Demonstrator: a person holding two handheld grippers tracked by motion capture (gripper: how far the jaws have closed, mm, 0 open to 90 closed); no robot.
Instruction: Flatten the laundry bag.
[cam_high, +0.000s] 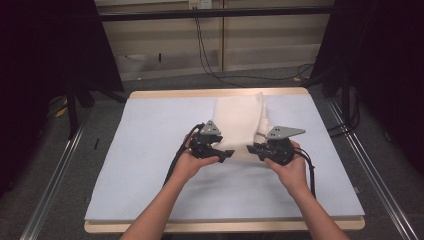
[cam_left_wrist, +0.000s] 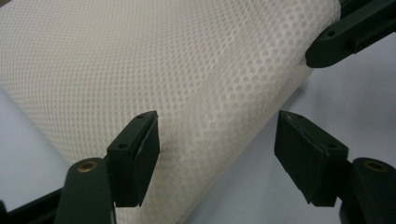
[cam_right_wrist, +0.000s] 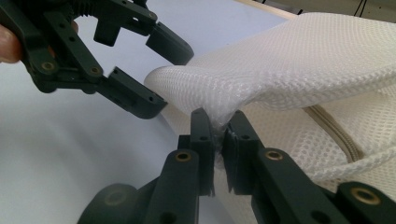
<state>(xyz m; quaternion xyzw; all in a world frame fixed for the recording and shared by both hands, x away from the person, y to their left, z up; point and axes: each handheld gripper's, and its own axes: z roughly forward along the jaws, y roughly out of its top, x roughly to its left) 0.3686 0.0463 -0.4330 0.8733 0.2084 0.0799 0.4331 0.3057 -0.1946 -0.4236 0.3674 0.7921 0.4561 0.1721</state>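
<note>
A: Item one, the mesh bag (cam_high: 239, 124). We log it white, folded, lying up the middle of the table (cam_high: 150, 150) from its centre toward the far edge, with a zipper (cam_right_wrist: 334, 130) on the lower layer.

B: Item two, right gripper (cam_right_wrist: 218, 140)?

A: We record its jaws clamped on a bunched fold of the bag's near edge, lifting that edge off the layer beneath.

B: Item three, left gripper (cam_left_wrist: 217, 154)?

A: Jaws spread wide, one pad (cam_left_wrist: 147, 149) over the mesh at the bag's rounded near edge, the other over bare table. We cannot tell whether the pad touches the mesh.

B: Spacing between them?

A: Close together at the near end of the bag, tips facing each other.

B: Room on the table?

A: We list broad bare surface left and right of the bag, and a band between the hands and the near edge. The bag's far end lies near the far edge.
</note>
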